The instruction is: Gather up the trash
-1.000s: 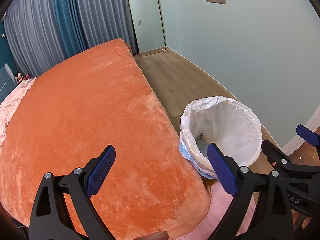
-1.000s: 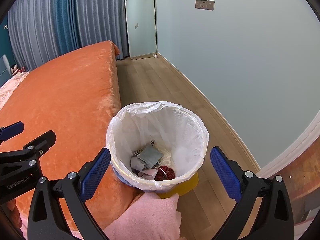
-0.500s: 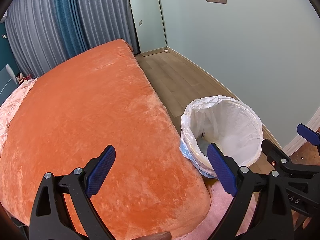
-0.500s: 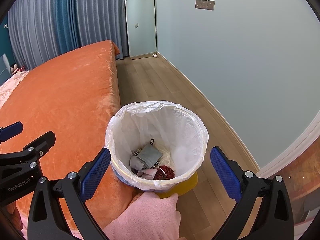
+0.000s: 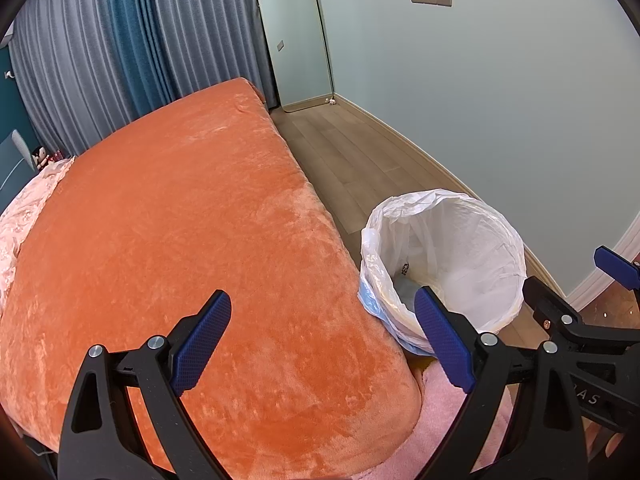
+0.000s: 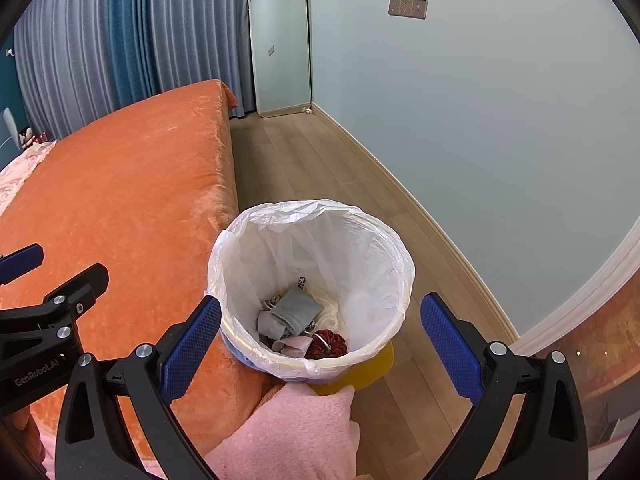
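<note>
A yellow trash bin lined with a white plastic bag (image 6: 360, 248) stands on the floor beside the orange bed; it also shows in the left wrist view (image 5: 472, 240). Inside lie grey cloth scraps (image 6: 292, 312), a pink piece and a dark red bundle (image 6: 328, 346). My right gripper (image 6: 320, 342) is open and empty, held above the bin's near rim. My left gripper (image 5: 320, 344) is open and empty over the bed's near corner, left of the bin. The right gripper's fingers (image 5: 560, 312) show at the right edge of the left wrist view.
The orange plush bed (image 5: 180, 220) fills the left. A pink fluffy cloth (image 6: 288, 432) lies at the near edge below the bin. Wood floor (image 6: 312, 168) runs between bed and pale blue wall. A tall mirror (image 6: 280, 40) and grey-blue curtains (image 6: 120, 40) stand at the far end.
The left wrist view has shifted very slightly; the bin sits a little higher in it. Both grippers stay open and empty, nearly still.
</note>
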`<state>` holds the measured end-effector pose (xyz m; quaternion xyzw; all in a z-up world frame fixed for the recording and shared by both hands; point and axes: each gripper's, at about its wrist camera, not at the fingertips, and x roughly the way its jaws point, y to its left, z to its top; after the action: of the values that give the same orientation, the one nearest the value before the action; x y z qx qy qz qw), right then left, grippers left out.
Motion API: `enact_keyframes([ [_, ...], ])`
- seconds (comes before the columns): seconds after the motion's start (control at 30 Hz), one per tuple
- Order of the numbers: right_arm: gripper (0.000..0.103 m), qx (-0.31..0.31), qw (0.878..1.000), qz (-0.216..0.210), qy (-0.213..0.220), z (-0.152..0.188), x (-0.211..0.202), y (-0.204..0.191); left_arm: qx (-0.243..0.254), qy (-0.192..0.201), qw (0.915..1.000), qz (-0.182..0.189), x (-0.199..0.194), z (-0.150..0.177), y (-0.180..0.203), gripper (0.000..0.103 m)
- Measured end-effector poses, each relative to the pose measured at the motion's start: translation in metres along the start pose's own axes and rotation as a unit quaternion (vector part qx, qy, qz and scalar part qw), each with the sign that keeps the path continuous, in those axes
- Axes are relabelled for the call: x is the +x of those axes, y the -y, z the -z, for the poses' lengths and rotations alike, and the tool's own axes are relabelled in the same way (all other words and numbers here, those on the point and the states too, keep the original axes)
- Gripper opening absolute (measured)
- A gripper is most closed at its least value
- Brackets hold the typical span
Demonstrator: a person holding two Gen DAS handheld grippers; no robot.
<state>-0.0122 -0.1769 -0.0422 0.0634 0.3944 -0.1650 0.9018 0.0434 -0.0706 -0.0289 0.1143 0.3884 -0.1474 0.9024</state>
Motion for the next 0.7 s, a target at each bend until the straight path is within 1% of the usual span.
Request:
enact_keyframes([
  [0.7,0.096,0.001,1.0,0.002,-0.002,0.0014,0.0009,0.0012,0.002,0.002,1.0,-0.002,-0.0005,0.0012,0.0022,0.089],
])
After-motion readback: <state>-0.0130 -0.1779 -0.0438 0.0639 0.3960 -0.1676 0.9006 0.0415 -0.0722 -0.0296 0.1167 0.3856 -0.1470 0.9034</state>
